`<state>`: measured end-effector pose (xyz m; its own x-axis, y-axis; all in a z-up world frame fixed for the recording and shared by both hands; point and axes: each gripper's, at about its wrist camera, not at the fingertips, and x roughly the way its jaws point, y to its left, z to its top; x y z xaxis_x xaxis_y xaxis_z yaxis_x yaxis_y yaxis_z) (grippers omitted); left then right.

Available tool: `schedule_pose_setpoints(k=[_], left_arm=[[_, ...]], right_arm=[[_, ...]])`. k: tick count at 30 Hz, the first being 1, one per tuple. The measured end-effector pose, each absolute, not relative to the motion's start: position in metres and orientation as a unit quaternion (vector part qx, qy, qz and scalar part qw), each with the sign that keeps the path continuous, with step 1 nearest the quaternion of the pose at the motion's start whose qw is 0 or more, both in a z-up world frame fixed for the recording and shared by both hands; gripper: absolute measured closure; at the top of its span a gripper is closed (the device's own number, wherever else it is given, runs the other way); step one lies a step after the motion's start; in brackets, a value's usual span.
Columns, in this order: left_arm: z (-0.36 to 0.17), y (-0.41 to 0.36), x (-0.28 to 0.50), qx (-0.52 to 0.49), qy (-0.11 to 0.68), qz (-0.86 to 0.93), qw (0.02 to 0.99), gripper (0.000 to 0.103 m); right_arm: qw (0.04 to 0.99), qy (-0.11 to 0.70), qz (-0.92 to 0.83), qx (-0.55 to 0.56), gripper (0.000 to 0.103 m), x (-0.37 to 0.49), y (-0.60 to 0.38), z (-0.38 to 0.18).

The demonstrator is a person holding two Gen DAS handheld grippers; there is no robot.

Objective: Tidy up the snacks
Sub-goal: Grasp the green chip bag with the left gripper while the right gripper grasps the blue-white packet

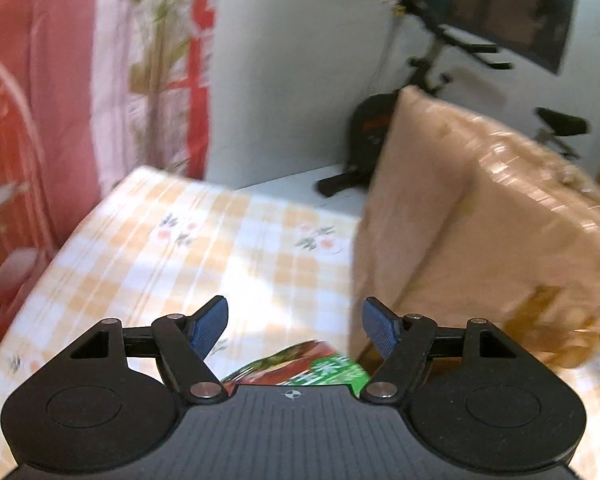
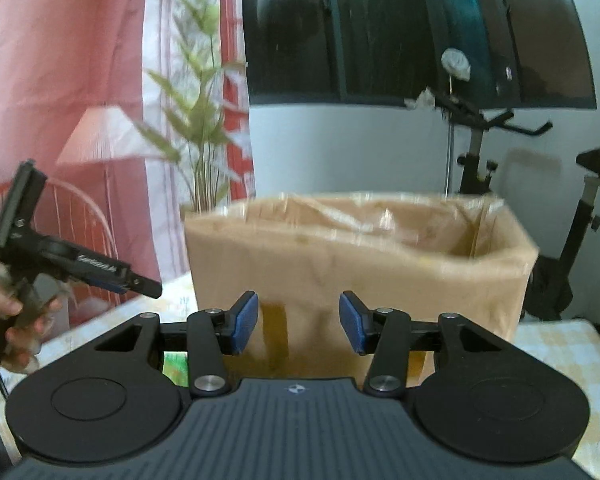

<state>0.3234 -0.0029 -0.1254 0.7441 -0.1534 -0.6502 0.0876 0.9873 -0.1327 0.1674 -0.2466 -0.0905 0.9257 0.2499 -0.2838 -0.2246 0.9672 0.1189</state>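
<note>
A green and red snack packet (image 1: 300, 366) lies on the checked tablecloth (image 1: 188, 248), just under and behind the blue pads (image 1: 210, 326) of my left gripper (image 1: 295, 326). That gripper is open, its pads apart from the packet, which its body partly hides. My right gripper (image 2: 298, 322) is open with nothing between its fingers and faces a brown cardboard box (image 2: 360, 272) with an open top. In the right wrist view a hand (image 2: 12, 312) holds the left gripper (image 2: 140, 282) at the far left, and a green sliver of the packet (image 2: 176, 364) shows.
The tape-wrapped box (image 1: 480, 240) stands right of the left gripper. Pink curtains (image 1: 60, 100) hang at the left, with a plant (image 2: 204, 140) beside them. An exercise bike (image 2: 476, 160) and a dark window (image 2: 400, 32) are behind the table. The table's edge (image 1: 236, 192) is at the back.
</note>
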Motion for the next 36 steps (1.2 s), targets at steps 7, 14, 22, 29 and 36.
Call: schedule_pose_setpoints(k=[7, 14, 22, 29, 36], left_arm=[[-0.148, -0.02, 0.327, -0.054, 0.387, 0.007, 0.92, 0.027], [-0.152, -0.028, 0.294, -0.044, 0.38, 0.029, 0.924, 0.022], [-0.168, -0.022, 0.27, -0.052, 0.399, -0.032, 0.915, 0.015], [-0.18, -0.021, 0.279, -0.08, 0.4, -0.058, 0.911, 0.013], [-0.188, -0.024, 0.282, -0.078, 0.382, -0.078, 0.917, 0.03]], right_arm=[[0.976, 0.179, 0.113, 0.056, 0.054, 0.169, -0.25, -0.108], [0.973, 0.194, 0.109, 0.065, 0.054, 0.169, -0.253, -0.12], [0.968, 0.211, 0.115, 0.073, 0.054, 0.166, -0.252, -0.132], [0.965, 0.219, 0.12, 0.076, 0.054, 0.165, -0.248, -0.135], [0.963, 0.23, 0.117, 0.077, 0.054, 0.165, -0.249, -0.141]])
